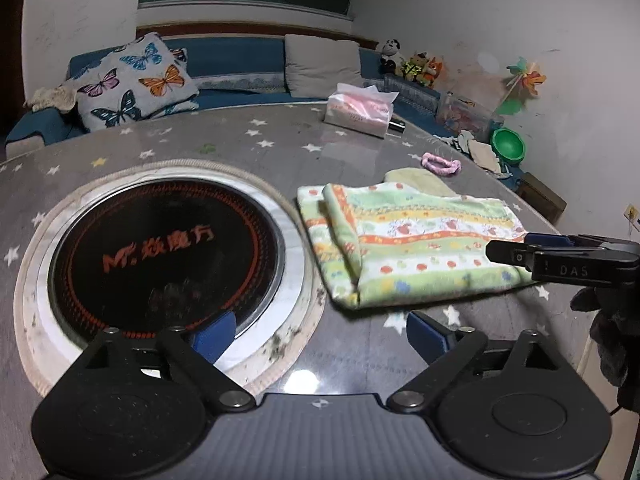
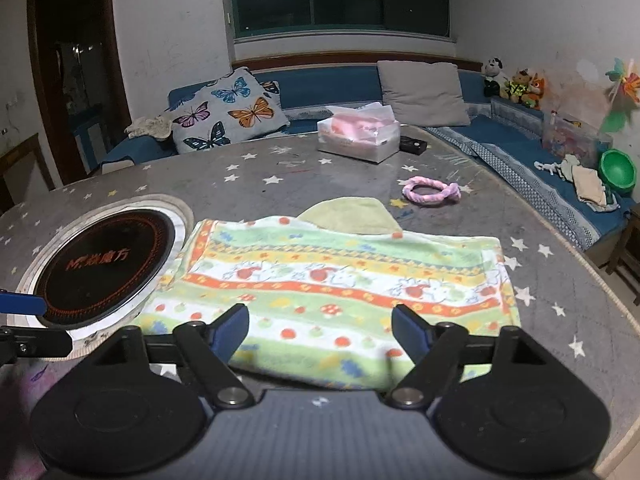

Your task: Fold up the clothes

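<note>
In the left wrist view, the left gripper [image 1: 320,330] has its blue-padded jaws spread wide with nothing between them. The folded garment [image 1: 412,240], a striped green, orange and white piece with a small printed pattern, lies flat on the star-patterned table [image 1: 240,140], ahead of this gripper and off to its right, clear of both fingers. Its long axis runs across the view from left to right, with the doubled-over edge at the left end, nearest the round black cooktop [image 1: 164,256] set in the table straight ahead of the left finger. The right gripper [image 1: 516,254] reaches in from the right edge, over the garment's right end; whether it touches the cloth cannot be told here.

In the right wrist view, the right gripper [image 2: 320,330] is likewise wide open and holds nothing. The garment [image 2: 340,280] lies directly ahead, its near edge passing just beyond the fingertips, and its long axis crosses the gripper's line of sight. A plain pale-green part sticks out past its far edge. A pink ring [image 2: 430,192] lies beyond it.
</note>
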The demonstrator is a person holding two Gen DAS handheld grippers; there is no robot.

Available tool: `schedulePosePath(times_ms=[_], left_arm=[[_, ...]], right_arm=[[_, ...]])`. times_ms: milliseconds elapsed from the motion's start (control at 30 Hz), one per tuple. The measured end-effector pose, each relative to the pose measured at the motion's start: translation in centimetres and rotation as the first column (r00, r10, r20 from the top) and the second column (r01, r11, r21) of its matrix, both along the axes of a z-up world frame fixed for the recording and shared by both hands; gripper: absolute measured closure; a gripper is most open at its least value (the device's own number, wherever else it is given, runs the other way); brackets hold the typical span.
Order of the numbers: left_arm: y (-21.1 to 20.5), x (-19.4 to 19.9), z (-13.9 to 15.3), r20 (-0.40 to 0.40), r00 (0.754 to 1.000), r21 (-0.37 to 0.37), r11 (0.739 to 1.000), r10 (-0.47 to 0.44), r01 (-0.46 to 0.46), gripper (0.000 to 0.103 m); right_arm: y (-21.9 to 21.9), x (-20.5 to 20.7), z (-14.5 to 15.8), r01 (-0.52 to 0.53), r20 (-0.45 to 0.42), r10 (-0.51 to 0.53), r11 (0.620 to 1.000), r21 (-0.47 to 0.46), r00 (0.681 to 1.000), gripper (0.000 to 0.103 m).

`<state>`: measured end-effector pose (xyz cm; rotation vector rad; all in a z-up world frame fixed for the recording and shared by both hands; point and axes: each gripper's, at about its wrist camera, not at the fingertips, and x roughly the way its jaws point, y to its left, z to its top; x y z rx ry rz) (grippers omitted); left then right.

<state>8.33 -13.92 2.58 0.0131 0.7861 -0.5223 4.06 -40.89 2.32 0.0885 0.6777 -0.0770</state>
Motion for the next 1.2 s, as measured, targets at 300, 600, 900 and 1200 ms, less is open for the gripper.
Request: schedulePosePath(times_ms=[300,600,900,1200], left_arm=[[-0.2,-1.2,0.0,0.018,1.000,0.009,1.000,0.007,-0.008,0.000],[-0.2,-2.3,-0.3,0.033,0.999,0.012,1.000,0.012,-0.013,0.000],[-0.4,-2.9,-0.7,0.011,1.000,-0.014,1.000,0.001,-0.001,0.000],[-0.9,-3.4,-1.3,0.014,1.000,0.050,0.999,0.013,-0.013,0.000]], right_arm=[[1.9,-1.2,-0.1,0.013,0.002,-0.013,1.000,-0.023,1.000,0.003],[3.3,-2.7,-0.7,0.040,0.001,-0.040,0.998,-0.040,0.999,0.000],[3.7,-4.4,-1.7,0.085,-0.004,-0.085,0.996,0.017,0.996,0.000],[3.7,-5.1,-2.7,0.109,-0.025,-0.108,0.994,0.022,0.994,0.000]])
